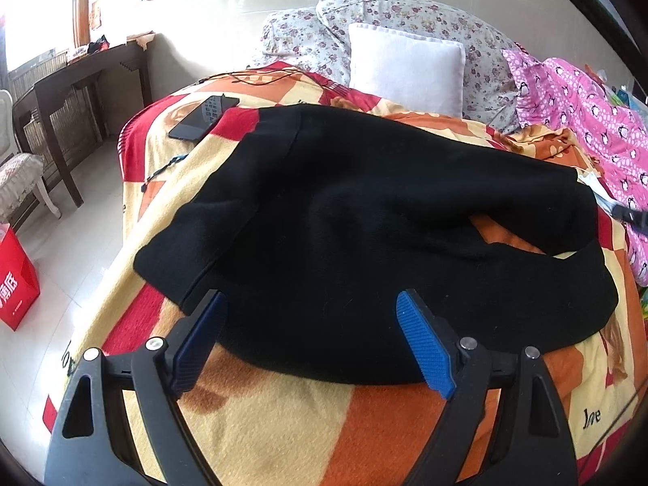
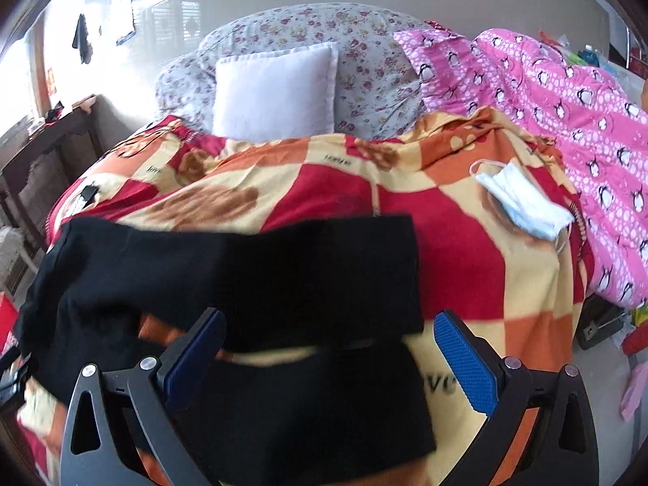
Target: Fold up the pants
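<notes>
Black pants [image 1: 364, 222], soft matte knit with no sheen, lie spread across a fleece blanket [image 1: 283, 425] on the bed. The blanket is a fuzzy check of red, orange and cream with brown bear figures. In the right wrist view the two legs [image 2: 316, 267] lie one beyond the other, a strip of blanket showing between them.

Left tool [image 1: 310, 338]: black frame, ribbed blue pads [image 1: 425, 348], spread wide and holding nothing. It sits low over the near rounded edge of the pants; contact cannot be confirmed.

Right tool [image 2: 330, 358]: same build, fingers wide apart and empty, poised over the nearer leg, which passes beneath them.

Beyond the pants: a white square pillow [image 2: 275, 89] against a floral quilted bedding roll [image 2: 364, 52], a pink penguin-print quilt [image 2: 567, 113], and a crumpled pale blue face mask [image 2: 522, 202] on the blanket. A dark phone [image 1: 204, 117] lies flat near the bed's left corner.
</notes>
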`<state>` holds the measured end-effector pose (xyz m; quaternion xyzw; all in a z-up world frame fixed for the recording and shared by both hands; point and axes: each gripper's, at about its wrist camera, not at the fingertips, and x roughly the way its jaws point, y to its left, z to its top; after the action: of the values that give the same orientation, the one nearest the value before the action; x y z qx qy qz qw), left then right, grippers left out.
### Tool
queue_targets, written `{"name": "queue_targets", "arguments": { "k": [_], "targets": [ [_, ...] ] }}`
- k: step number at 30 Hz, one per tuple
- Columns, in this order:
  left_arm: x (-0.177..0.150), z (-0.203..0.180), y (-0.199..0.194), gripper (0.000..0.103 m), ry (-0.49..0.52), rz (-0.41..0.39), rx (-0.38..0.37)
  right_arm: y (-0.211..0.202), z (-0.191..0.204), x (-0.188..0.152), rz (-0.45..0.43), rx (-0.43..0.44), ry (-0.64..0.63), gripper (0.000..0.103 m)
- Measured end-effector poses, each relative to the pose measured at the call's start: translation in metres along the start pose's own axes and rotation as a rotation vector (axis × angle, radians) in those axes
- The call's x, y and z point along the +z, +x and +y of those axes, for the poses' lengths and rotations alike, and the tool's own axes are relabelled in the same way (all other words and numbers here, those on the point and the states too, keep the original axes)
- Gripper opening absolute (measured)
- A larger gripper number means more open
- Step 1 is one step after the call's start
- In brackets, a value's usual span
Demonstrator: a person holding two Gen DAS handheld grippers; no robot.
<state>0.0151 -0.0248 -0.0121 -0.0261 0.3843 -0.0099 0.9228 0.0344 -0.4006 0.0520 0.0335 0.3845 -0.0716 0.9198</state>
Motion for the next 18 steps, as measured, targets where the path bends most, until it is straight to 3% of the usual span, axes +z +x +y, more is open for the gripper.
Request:
{"name": "queue_targets", "arguments": {
  "k": [8,18],
  "targets": [
    [-0.003,0.013,-0.003,0.086,-0.036,0.007,0.023,-0.016,0.018,-0.054,0.002,0.103,0.02,0.102],
    [-0.007,0.019,-0.005,0.086,-0.048,0.003,0.026,-0.02,0.019,-0.087,0.042,0.121,0.078,0.102]
  ]
}}
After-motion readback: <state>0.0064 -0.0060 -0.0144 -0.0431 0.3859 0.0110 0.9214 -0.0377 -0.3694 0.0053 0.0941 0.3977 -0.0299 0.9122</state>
